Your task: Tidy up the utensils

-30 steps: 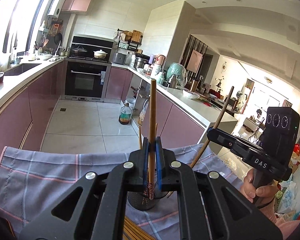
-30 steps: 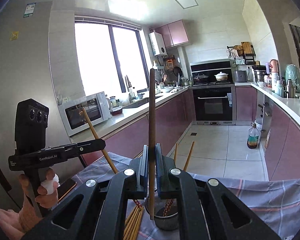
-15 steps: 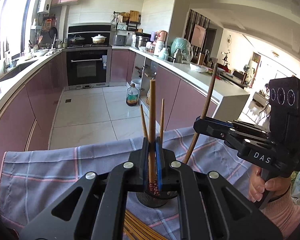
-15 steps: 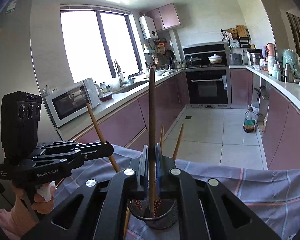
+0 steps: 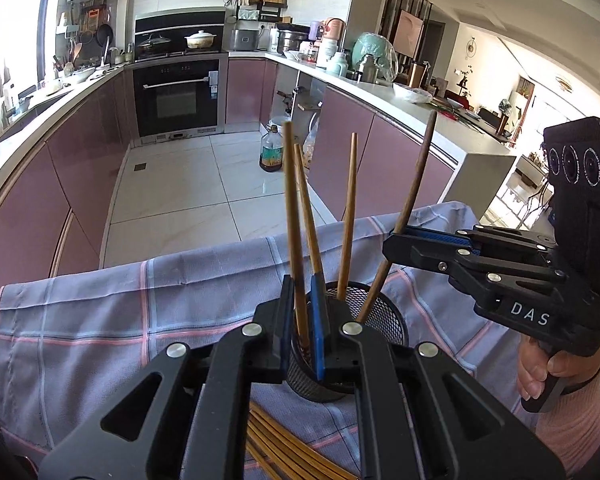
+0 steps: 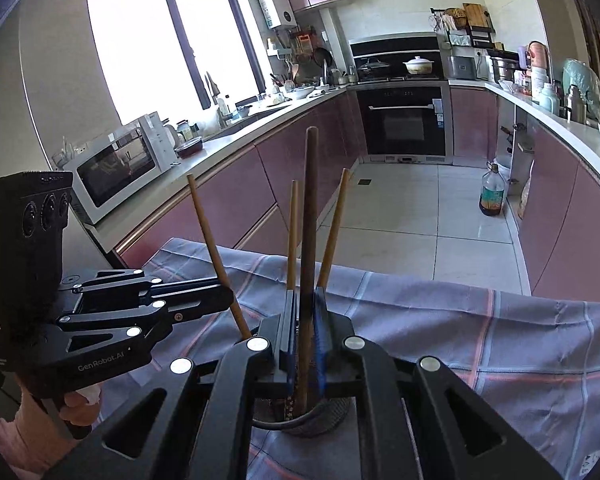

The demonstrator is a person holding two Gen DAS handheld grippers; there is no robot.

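Now, taking the mesh holder point(image 5: 350, 344) as the landmark and reading left to right in the left wrist view: the left gripper point(image 5: 303, 320) sits just left of the holder's middle, jaws nearly closed and clamped on 1 light wooden chopstick point(image 5: 294, 216) whose lower end dips inside the rim. Close beside it, 2 more light chopsticks point(image 5: 350, 216) already lean in the holder. Right of the holder, the right gripper point(image 5: 394, 246) pinches 1 darker chopstick point(image 5: 414, 184), tilted, its tip reaching down into the mesh. In the right wrist view that same dark chopstick runs up between the right gripper's point(image 6: 306, 340) nearly closed jaws, with the holder point(image 6: 312, 420) directly beneath.

Below the holder, nearer the camera, a bundle of loose chopsticks point(image 5: 284, 448) lies flat on the checked cloth point(image 5: 100, 320) covering the desk.

These sticks are likely light, stiff and smooth, so they could swivel or slip in a pinch taken near 1 end; a hold around the middle looks steadier. The holder seems light too, and a sideways nudge from a stick might tip it. Both held sticks appear about ready for letting go.
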